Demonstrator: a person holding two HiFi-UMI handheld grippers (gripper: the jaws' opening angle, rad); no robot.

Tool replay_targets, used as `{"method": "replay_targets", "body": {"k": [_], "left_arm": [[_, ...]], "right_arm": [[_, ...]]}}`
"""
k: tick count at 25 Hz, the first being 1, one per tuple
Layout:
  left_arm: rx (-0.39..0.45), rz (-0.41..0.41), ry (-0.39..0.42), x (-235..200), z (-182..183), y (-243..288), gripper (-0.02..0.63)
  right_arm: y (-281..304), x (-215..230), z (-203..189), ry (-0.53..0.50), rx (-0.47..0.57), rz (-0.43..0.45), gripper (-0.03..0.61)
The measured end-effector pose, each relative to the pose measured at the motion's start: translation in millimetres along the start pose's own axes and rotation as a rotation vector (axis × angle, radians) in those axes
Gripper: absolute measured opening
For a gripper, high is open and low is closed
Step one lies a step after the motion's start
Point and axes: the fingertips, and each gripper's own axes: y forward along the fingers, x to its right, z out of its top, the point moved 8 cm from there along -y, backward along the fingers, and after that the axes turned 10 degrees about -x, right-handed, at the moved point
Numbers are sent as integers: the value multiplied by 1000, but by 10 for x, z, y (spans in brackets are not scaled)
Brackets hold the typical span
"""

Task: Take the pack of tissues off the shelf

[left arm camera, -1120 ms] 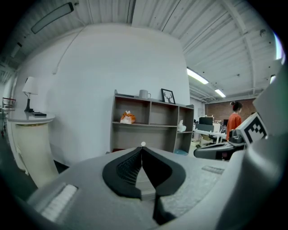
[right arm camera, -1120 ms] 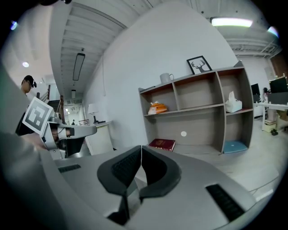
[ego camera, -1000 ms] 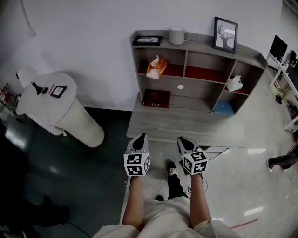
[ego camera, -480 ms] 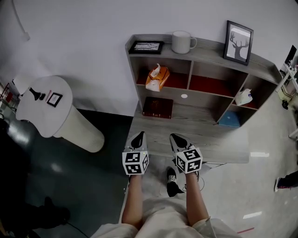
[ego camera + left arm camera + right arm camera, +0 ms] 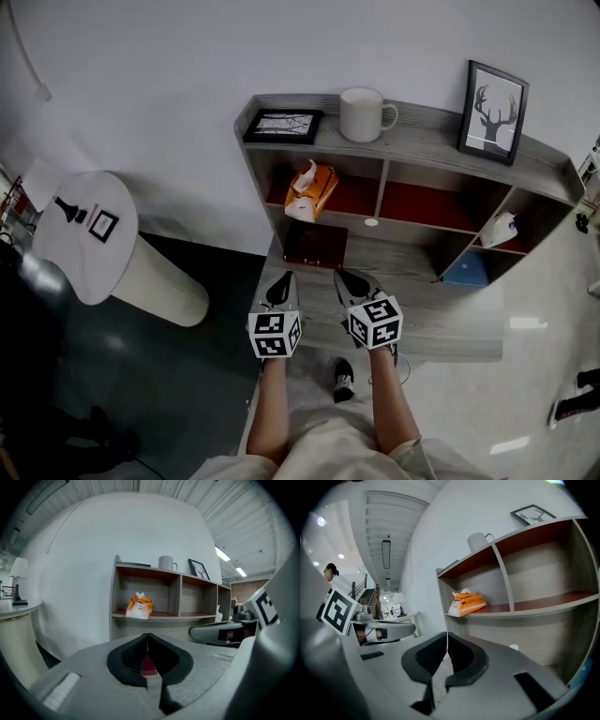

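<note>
The orange and white pack of tissues point(image 5: 310, 188) lies in the upper left compartment of the grey shelf unit point(image 5: 412, 127); it shows too in the left gripper view point(image 5: 139, 607) and the right gripper view point(image 5: 466, 603). My left gripper point(image 5: 278, 287) and right gripper point(image 5: 349, 281) hover side by side over the front of the desk surface, well short of the pack. Both are shut, tips touching, with nothing between them.
A dark red book point(image 5: 316, 245) lies on the desk under the pack. A white mug point(image 5: 364, 113), a flat picture frame point(image 5: 282, 125) and a deer picture point(image 5: 494, 111) stand on top. A round white table point(image 5: 75, 225) is at left.
The view has closed in on the shelf, which now looks larger and nearer. Both grippers have come forward over the desk edge and stay shut.
</note>
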Motion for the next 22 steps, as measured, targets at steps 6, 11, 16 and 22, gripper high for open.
{"method": "replay_targets", "body": {"k": [6, 11, 16, 22], "left_arm": [[6, 52, -14, -284, 190, 306, 10], [15, 53, -10, -341, 357, 523, 9], [16, 53, -19, -398, 456, 714, 9], [2, 56, -25, -423, 517, 908, 10]], "right_arm": [[393, 184, 272, -29, 37, 45, 18], [658, 304, 515, -49, 74, 70, 18], [949, 373, 610, -69, 49, 98, 94], [1164, 429, 707, -133, 33, 68, 141]]}}
